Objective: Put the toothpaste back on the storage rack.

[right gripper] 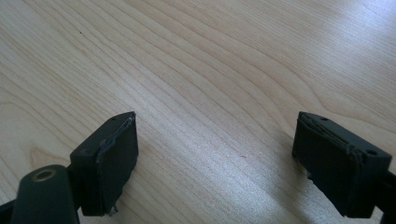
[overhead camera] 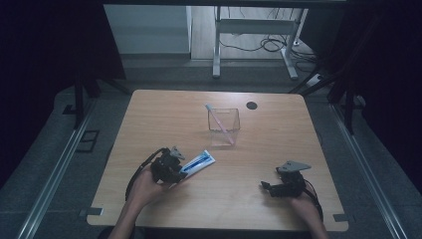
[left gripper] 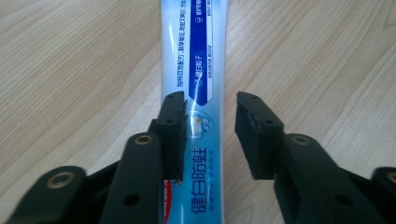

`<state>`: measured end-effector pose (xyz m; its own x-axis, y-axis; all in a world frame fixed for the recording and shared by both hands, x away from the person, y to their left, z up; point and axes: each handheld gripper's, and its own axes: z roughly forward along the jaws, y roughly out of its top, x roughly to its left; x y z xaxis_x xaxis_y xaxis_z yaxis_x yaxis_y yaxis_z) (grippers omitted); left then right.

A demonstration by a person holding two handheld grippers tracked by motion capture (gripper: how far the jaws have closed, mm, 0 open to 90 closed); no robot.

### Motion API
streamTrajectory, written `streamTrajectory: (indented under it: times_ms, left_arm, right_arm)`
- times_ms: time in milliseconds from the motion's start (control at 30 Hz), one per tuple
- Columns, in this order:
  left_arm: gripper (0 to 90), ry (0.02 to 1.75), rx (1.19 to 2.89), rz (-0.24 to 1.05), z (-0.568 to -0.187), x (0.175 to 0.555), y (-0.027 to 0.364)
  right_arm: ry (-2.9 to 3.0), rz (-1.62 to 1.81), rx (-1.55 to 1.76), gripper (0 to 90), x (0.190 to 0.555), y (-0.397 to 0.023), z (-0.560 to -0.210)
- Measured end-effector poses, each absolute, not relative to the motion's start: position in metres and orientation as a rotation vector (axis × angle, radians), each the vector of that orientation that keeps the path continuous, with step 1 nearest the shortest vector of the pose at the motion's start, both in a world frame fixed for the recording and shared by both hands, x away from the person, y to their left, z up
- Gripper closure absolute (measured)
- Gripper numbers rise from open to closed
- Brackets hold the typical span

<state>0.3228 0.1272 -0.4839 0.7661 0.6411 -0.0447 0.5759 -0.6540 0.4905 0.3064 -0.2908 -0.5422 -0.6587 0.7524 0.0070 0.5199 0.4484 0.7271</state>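
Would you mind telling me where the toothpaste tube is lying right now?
In the high view the toothpaste tube lies on the table, left of centre, between the left gripper's jaws and nearer the person than the clear container.

A light wooden table [overhead camera: 278, 199] stands on grey carpeted floor [overhead camera: 54, 149]. Beyond it a pale desk frame [overhead camera: 217, 45] rises above tangled cables [overhead camera: 268, 45]. Black curtains, or perhaps panels, darken both sides; the light is dim.
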Motion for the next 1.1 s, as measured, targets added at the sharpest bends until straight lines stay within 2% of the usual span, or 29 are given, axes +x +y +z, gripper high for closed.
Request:
streamTrajectory:
  times_ms: [433, 1100]
  left_arm:
    - [50.9, 0.94, 2.605, 0.141, -0.495, 0.346, 0.109]
    - [49.3, 0.968, 2.654, 0.081, -0.502, 0.358, 0.1]
  right_arm:
    - [2.387, 1.035, 1.09, 14.2, 0.306, -0.291, -0.542]
    - [2.386, 1.035, 1.09, 14.2, 0.306, -0.291, -0.542]
